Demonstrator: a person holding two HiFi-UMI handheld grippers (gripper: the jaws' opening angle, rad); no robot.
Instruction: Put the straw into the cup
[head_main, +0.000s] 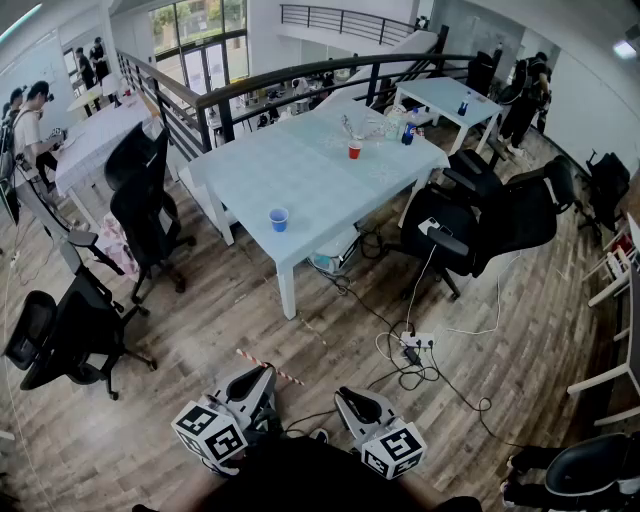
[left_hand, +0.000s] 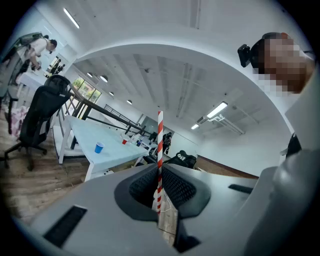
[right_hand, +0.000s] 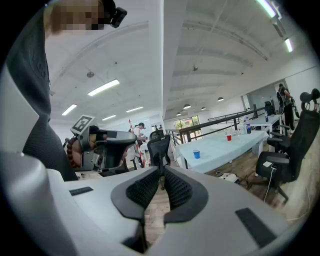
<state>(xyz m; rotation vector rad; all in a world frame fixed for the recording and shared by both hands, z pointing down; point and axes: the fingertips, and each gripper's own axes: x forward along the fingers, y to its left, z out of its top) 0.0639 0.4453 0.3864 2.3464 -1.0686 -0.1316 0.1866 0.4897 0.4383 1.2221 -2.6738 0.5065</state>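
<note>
One striped straw (left_hand: 160, 135) is clamped in the left gripper (left_hand: 159, 175); the right gripper (right_hand: 162, 175) is closed, empty; the blue cup (head_main: 279, 219) is set far off on the table (head_main: 240, 165).

There was one straw (left_hand: 159, 150), striped red and white. Two cups stood on the big table (head_main: 250, 175), one blue cup (head_main: 279, 219) and one red cup (head_main: 354, 149). There were three tables in all, with a second table (head_main: 445, 92) beyond the big one and a third table (head_main: 95, 140) to its left. At least six black office chairs (head_main: 150, 215) stood around the big table. There were two grippers, the left gripper (left_hand: 159, 187) and the right gripper (right_hand: 161, 182).
</note>
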